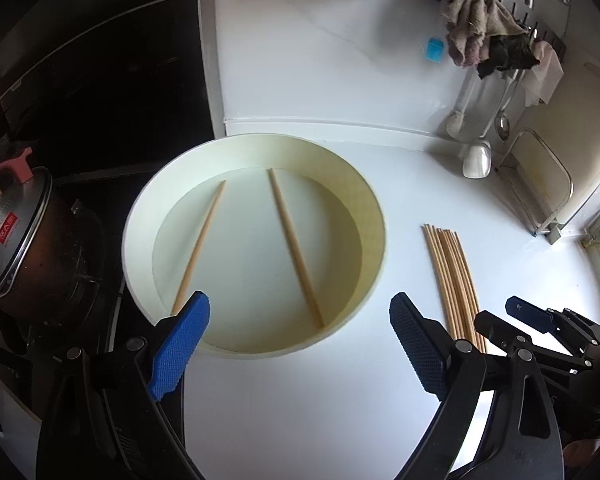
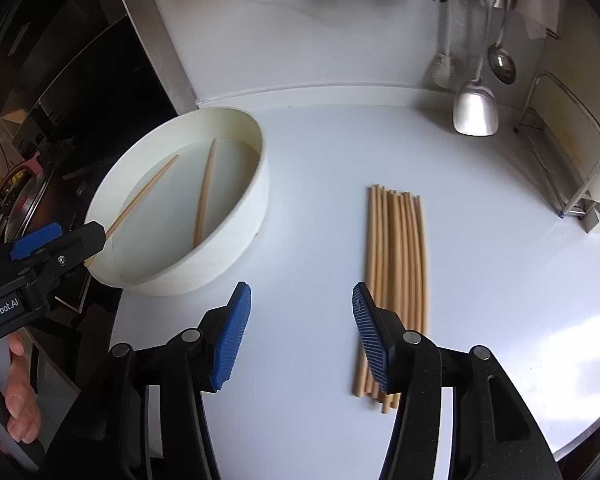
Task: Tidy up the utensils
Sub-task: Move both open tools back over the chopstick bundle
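Observation:
A round white basin [image 1: 374,216] [image 2: 256,184] stands on the white counter with two wooden chopsticks in it, one on the left [image 1: 200,246] [image 2: 144,196] and one on the right [image 1: 296,248] [image 2: 205,196]. A bundle of several chopsticks [image 1: 454,280] [image 2: 396,264] lies on the counter to its right. My left gripper [image 1: 300,320] is open and empty, hovering over the basin's near rim. My right gripper [image 2: 300,320] is open and empty, just left of the bundle's near end; it also shows in the left wrist view [image 1: 528,312].
A lidded dark pot [image 1: 20,240] sits on the stove at the left. Ladles and a spatula [image 2: 476,108] hang at the back right under cloths [image 1: 480,28]. A metal rack [image 2: 568,152] stands at the right. A blue item [image 1: 434,49] sticks on the wall.

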Tool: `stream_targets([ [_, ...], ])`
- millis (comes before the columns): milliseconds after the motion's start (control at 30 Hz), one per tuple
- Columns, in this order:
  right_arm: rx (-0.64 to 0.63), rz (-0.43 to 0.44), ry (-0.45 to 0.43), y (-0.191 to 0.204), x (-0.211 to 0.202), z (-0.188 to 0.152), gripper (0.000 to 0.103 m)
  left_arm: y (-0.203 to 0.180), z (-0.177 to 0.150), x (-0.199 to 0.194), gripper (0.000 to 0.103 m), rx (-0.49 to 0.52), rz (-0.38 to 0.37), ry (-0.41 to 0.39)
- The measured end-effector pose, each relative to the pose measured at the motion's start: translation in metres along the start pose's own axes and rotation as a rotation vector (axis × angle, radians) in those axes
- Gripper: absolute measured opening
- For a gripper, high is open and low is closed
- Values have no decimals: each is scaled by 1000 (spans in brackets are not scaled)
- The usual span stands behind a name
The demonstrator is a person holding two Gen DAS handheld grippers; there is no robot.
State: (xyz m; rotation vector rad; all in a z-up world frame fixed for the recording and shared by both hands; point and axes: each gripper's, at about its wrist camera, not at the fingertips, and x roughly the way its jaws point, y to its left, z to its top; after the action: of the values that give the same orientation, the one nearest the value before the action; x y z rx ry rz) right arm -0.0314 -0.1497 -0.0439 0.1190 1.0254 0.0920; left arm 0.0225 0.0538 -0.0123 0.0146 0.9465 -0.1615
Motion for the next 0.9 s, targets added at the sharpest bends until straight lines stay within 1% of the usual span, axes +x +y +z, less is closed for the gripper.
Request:
stream_targets([
  [100,30,-23,-1,-28,-6,-10,52,-24,-5,0,92,23,-12,2],
  [233,71,-60,5,-66,-10,-22,55,-55,-13,4,93,64,-29,19],
  [333,75,-104,3,-89,-11,-30,56,-75,-18,8,93,90,-34,29],
  [433,70,-131,-15,-108,-13,-37,60,-93,-24,15,96,95,-34,44],
  [533,61,-133,-13,-122,-7,-45,60,-111,-32,27,96,104,-43,60],
  [667,73,-121,3,-137,8,-55,60,-127,-43,45,96,113,-14,68],
  [767,65,-129,4,-142,22,-58,60,-129,-49,61,96,77,-4,67],
  [833,74,-115,-1,-145,30,-59,60,-130,-50,72,96,49,-5,71],
  [900,71,-101,-16,-145,35,-57,60,-133,-51,78,96,36,2,58],
])
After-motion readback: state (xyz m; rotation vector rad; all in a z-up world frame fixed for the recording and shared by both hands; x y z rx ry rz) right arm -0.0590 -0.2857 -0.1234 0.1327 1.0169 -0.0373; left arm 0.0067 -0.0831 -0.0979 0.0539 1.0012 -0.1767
